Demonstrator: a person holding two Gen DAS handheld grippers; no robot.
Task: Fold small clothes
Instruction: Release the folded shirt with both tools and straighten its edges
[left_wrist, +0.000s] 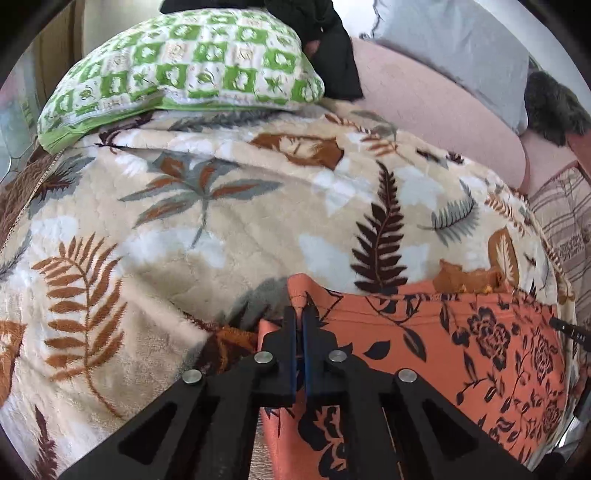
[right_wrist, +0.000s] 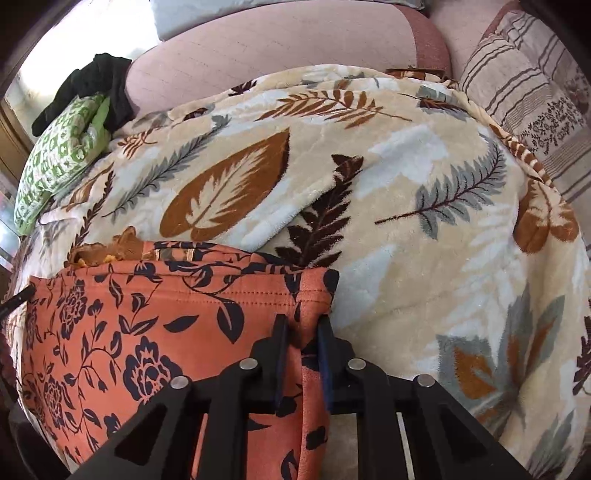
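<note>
An orange garment with a dark floral print lies stretched over a leaf-patterned blanket. My left gripper is shut on the garment's left top corner, which bunches up between the jaws. The garment also shows in the right wrist view. My right gripper is shut on its right top corner, with a fold of cloth pinched between the jaws. The hemmed edge runs taut between the two grippers. The tip of the other gripper shows at the far edge of each view.
A green and white checked pillow lies at the head of the blanket, with black clothing behind it. A pink sofa back, a grey cushion and a striped cushion border the blanket.
</note>
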